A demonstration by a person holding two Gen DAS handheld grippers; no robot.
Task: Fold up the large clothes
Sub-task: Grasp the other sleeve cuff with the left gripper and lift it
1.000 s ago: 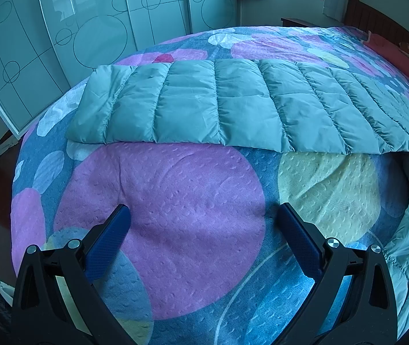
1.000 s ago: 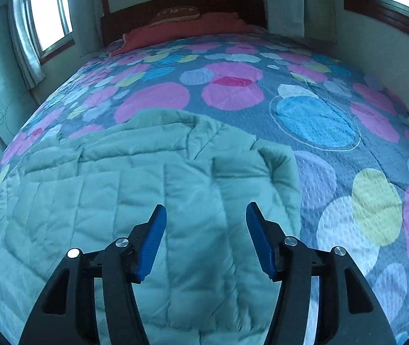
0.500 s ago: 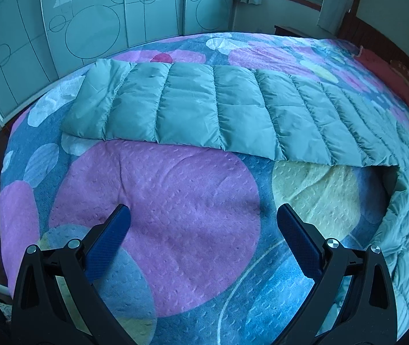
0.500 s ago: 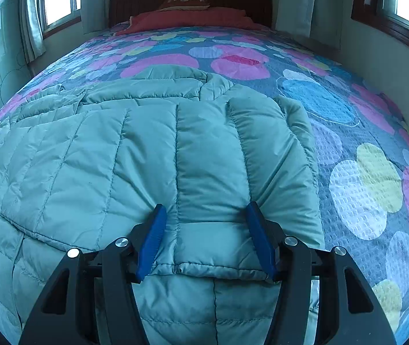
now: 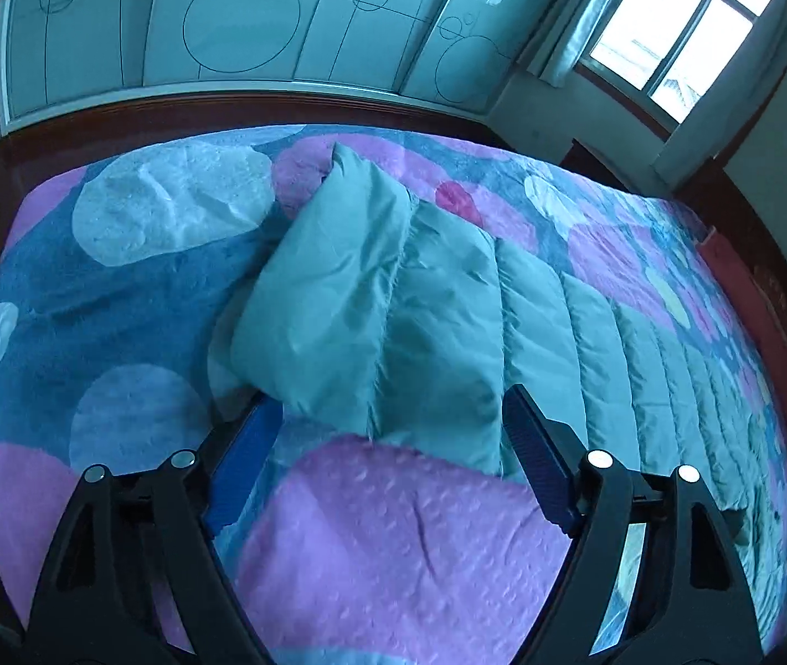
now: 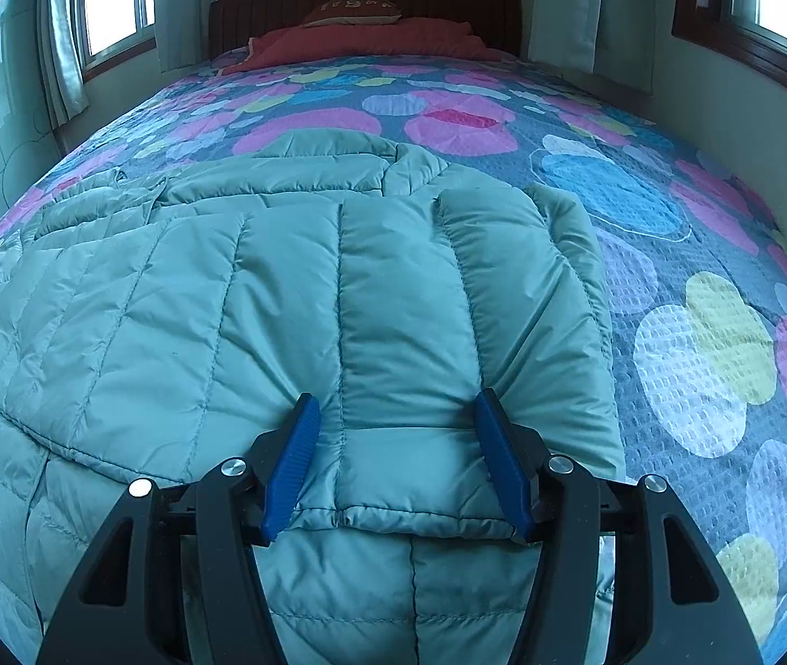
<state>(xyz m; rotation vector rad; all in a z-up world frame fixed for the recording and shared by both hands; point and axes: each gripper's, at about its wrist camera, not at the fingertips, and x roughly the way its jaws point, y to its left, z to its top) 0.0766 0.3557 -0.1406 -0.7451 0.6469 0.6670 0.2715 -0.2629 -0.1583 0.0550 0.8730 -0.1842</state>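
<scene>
Covering the bed (image 6: pixel 587 127) was a spread of coloured circles, with a red pillow at the headboard edge. Across it lay the teal quilted coat (image 6: pixel 216 310), one sleeve (image 5: pixel 371 305) stretched toward the foot corner. Left tool (image 5: pixel 387 432), jaws closing, straddled that sleeve's cuff without pressing it. Right tool (image 6: pixel 393 460) stood half spread astride a folded sleeve end.
</scene>
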